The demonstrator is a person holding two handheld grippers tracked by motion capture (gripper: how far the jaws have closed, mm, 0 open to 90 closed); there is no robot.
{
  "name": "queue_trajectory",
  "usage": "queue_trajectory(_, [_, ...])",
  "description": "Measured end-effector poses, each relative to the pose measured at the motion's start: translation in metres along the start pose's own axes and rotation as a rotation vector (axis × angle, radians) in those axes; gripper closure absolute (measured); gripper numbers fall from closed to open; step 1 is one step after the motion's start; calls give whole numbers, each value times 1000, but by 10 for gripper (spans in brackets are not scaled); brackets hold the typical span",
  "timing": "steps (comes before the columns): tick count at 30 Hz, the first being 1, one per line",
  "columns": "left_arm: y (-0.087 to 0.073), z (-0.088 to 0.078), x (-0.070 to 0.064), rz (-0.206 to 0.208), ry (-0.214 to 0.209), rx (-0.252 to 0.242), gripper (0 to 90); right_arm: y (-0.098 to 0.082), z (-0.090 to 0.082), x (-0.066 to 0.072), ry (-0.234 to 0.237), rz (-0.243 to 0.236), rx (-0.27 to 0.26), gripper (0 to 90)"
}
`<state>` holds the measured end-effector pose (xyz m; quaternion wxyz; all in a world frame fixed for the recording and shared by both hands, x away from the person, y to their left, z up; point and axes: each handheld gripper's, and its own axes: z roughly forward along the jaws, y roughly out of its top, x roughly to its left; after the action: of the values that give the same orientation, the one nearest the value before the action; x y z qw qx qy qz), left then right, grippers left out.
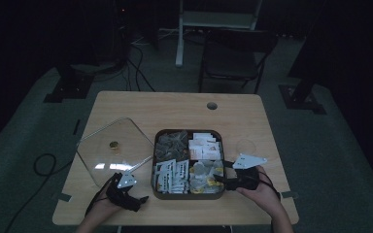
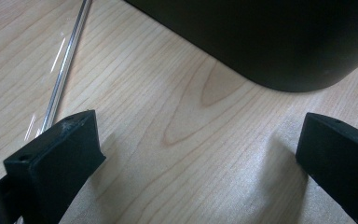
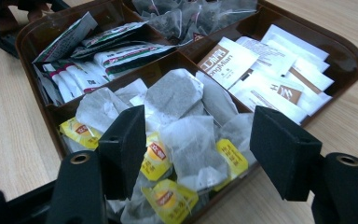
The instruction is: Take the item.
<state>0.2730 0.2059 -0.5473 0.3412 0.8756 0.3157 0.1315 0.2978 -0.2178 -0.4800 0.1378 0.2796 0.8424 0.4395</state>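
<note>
A light wooden table (image 1: 175, 104) carries a clear square lid (image 1: 114, 145) with a brass knob lying flat at its left and, just beside it, a dark brown four-compartment tray (image 1: 188, 196) holding dark sachets, white sachets, green-and-white packets and tea bags. The left gripper (image 2: 196, 154) rests on the table beside the tray's near left corner, jaws spread wide with only bare wood between them. The right gripper (image 3: 198, 149) sits at the tray's near right compartment, jaws apart and pressing nothing, a pile of tea bags (image 3: 186, 135) with yellow tags lying between them.
</note>
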Motion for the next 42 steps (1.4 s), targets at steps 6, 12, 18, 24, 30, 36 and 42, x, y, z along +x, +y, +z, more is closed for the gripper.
queue_trajectory(6, [0,0,0,0,0,0,5,4,11,0,32,-26,45,356])
queue_trajectory(12, [0,0,0,0,0,0,5,4,21,-2,44,-56,95,392])
queue_trajectory(18, [0,0,0,0,0,0,5,5,29,-2,46,-71,130,410])
queue_trajectory(24, [0,0,0,1,0,1,5,5,36,-2,49,-75,154,428])
queue_trajectory(30, [0,0,0,0,0,0,5,5,40,0,55,-93,191,492])
queue_trajectory(36, [0,0,0,0,0,0,5,5,41,3,65,-94,209,562])
queue_trajectory(42, [0,0,0,0,0,0,5,4,41,4,67,-10,214,648])
